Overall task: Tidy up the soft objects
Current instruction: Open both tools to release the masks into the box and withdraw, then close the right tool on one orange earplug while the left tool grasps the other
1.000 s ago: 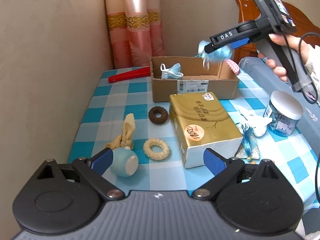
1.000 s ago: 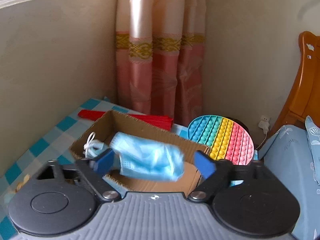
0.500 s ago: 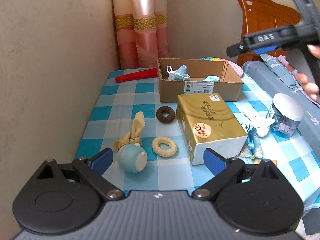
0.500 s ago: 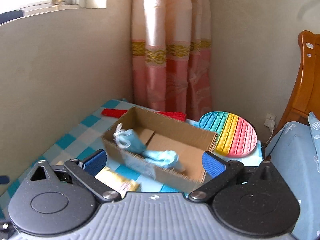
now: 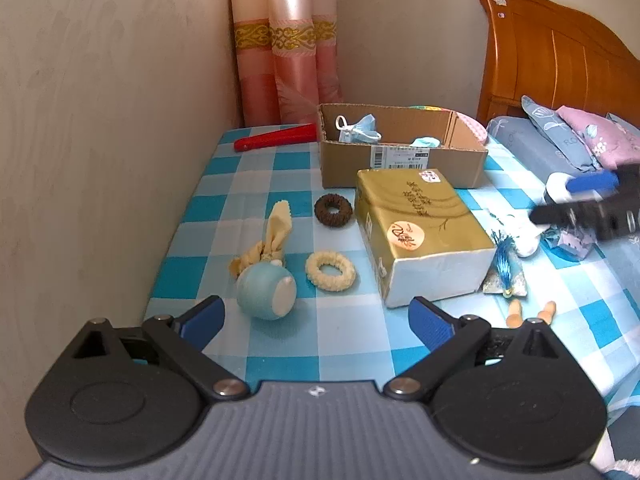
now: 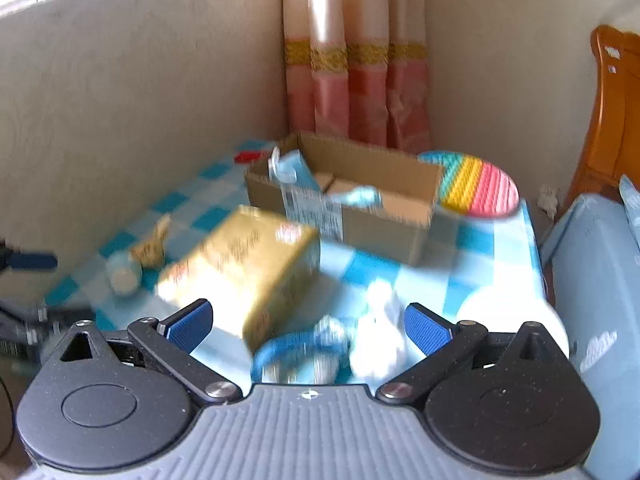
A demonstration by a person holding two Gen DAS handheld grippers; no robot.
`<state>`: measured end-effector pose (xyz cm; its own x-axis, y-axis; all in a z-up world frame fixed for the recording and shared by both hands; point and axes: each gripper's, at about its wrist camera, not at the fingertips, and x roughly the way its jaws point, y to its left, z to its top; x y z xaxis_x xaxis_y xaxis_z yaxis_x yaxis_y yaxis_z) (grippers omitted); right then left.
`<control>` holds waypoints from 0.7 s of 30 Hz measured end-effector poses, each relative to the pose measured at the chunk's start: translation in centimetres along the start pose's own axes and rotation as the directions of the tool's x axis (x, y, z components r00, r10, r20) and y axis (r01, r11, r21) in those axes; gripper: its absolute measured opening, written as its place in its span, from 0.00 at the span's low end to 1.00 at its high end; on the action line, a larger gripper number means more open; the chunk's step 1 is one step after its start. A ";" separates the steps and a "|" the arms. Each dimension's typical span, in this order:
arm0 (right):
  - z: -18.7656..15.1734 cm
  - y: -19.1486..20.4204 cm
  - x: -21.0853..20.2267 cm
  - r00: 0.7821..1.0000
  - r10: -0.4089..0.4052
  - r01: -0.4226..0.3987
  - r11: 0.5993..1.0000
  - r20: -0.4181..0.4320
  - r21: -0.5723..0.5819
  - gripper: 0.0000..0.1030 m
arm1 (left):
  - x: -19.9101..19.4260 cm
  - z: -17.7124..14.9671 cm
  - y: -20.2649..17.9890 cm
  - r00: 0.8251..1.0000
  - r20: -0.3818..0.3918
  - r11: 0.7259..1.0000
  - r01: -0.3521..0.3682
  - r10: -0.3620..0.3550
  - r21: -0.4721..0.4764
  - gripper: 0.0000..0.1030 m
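Cardboard box (image 5: 404, 160) is the landmark: it sits at the far end of the checked tablecloth (image 5: 256, 168), and two blue face masks (image 5: 358, 128) lie inside, the second only peeking over its front wall. Before the box lies a gold tissue pack (image 5: 420, 228); to that pack's left are a brown ring (image 5: 333, 209), a cream ring (image 5: 330, 271) and a blue-and-yellow soft toy (image 5: 266, 280). Behind the box a red object (image 5: 276, 142) is half hidden. The left gripper (image 5: 316, 320) stands wide open, holding nothing. The right gripper (image 6: 308, 322) has just been opening to full spread, empty; its view is smeared, so the white and blue things beneath it are unreadable.
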<state>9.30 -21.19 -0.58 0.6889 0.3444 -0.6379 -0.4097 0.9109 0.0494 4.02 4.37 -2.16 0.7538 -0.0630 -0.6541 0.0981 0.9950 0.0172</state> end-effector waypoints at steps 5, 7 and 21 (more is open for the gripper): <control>-3.5 -0.4 -0.2 0.999 -0.013 0.014 0.999 -0.038 0.040 1.00 | 0.3 -0.6 0.4 0.999 -0.024 0.999 0.030 -0.031 -0.025 0.96; -4.5 -0.4 0.1 0.998 -0.032 0.034 0.999 -0.056 0.042 1.00 | 0.5 -0.8 0.1 0.999 -0.031 0.999 0.029 -0.030 -0.016 0.96; -8.9 0.4 1.5 0.991 -0.075 0.075 0.997 -0.113 0.001 1.00 | 2.1 -1.4 -2.9 0.991 -0.091 0.992 0.107 -0.102 0.060 0.96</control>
<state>4.79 -22.36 -8.36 0.6455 0.2476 -0.7225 -0.3559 0.9345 0.0023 4.36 1.49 -4.65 0.6776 -0.1566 -0.7186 0.2170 0.9761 -0.0082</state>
